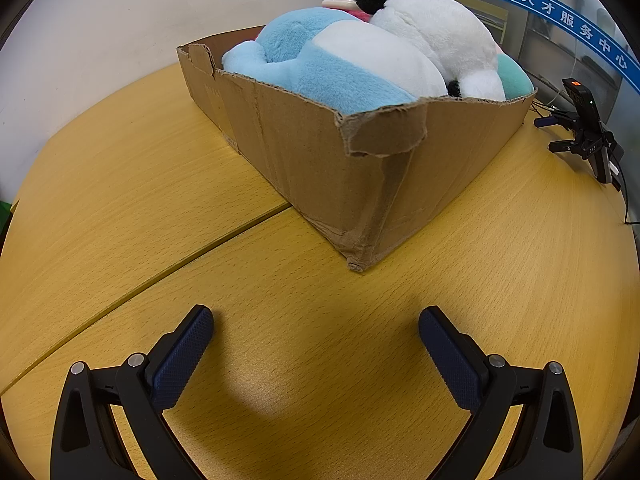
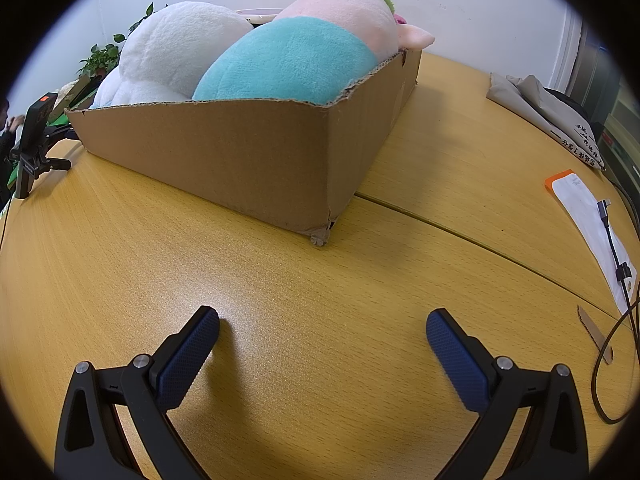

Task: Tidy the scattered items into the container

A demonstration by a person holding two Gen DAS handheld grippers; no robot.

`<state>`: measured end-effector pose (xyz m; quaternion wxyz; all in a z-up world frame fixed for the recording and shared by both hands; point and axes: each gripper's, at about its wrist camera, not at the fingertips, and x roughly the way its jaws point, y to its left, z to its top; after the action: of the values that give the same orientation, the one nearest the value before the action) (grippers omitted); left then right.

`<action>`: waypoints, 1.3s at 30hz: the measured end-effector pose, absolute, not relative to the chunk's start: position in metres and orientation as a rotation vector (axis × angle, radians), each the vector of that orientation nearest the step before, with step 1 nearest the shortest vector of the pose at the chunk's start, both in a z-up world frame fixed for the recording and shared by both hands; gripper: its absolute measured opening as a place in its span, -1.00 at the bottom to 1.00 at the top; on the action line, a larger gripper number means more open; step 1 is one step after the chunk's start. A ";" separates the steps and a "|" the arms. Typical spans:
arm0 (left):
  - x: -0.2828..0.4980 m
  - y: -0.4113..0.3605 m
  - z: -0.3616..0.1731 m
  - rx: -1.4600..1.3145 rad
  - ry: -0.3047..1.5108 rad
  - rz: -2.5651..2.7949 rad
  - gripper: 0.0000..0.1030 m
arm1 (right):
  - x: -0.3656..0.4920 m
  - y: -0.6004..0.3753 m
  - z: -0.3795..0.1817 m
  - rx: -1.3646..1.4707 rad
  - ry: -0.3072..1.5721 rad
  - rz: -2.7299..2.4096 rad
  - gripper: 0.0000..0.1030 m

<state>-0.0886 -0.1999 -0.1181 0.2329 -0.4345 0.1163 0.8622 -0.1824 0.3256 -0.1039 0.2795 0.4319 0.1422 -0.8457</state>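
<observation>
A torn cardboard box (image 1: pixel 320 160) stands on the wooden table, filled above its rim with plush toys. In the left wrist view a light blue and white plush (image 1: pixel 320 60) lies in front and a white plush with black ears (image 1: pixel 440 36) behind it. In the right wrist view the box (image 2: pixel 240 160) holds a white plush (image 2: pixel 176 48) and a teal and pink plush with green hair (image 2: pixel 296 60). My left gripper (image 1: pixel 316 320) is open and empty, low over bare table short of the box's near corner. My right gripper (image 2: pixel 322 322) is open and empty, also short of the box.
A black phone on a small tripod (image 1: pixel 584 128) stands right of the box in the left wrist view, and left of the box in the right wrist view (image 2: pixel 34 144). A grey cloth bag (image 2: pixel 552 116), a white and orange envelope (image 2: pixel 592 232) and a cable (image 2: pixel 616 280) lie at the right. A table seam (image 1: pixel 160 272) runs diagonally.
</observation>
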 end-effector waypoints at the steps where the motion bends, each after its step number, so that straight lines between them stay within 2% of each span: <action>1: -0.090 -0.200 -0.118 -1.194 0.320 2.368 1.00 | -0.182 0.326 -0.104 1.158 0.381 -2.268 1.00; 39: -0.094 -0.198 -0.121 -1.198 0.320 2.376 1.00 | -0.182 0.326 -0.103 1.157 0.382 -2.267 1.00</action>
<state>-0.0936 -0.1982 -0.1208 0.2288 -0.4351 0.1162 0.8631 -0.1823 0.3260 -0.1034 0.2800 0.4316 0.1425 -0.8456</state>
